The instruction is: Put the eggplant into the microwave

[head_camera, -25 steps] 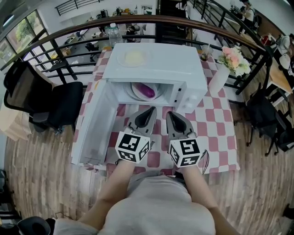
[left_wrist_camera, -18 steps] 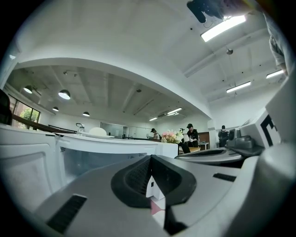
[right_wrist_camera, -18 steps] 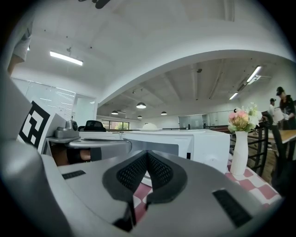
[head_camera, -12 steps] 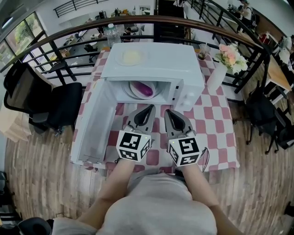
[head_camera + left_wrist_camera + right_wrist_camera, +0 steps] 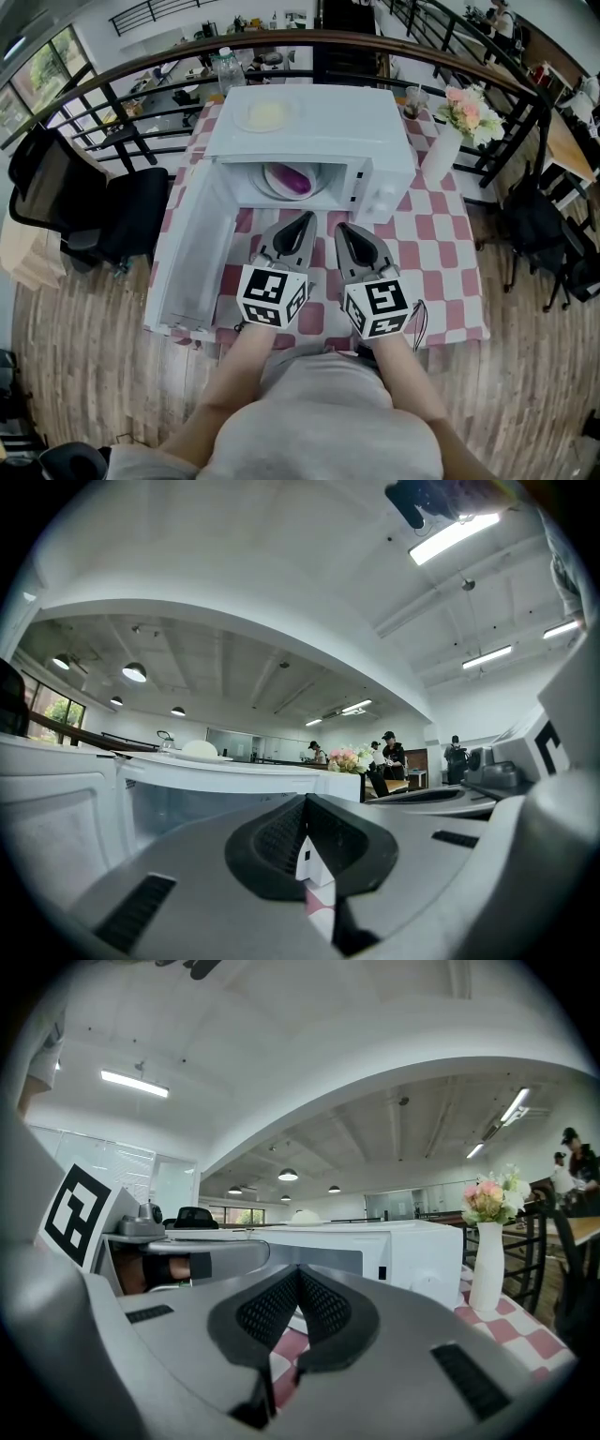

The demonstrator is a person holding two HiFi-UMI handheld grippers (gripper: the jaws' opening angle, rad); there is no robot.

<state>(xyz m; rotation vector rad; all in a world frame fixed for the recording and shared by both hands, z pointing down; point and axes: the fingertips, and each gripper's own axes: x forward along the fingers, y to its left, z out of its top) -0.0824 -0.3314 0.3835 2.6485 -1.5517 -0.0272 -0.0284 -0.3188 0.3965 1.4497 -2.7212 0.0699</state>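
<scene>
The eggplant [image 5: 298,180] lies on a plate [image 5: 277,185] inside the microwave [image 5: 319,122], upper middle of the head view, so the task looks done. Its door [image 5: 192,253] stands open at left. Left gripper [image 5: 307,219] and right gripper [image 5: 341,229], mid-frame, have their jaws together, holding nothing.

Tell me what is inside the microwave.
A purple eggplant lies on a white plate inside the open microwave. The microwave's top covers the back of the inside.
</scene>
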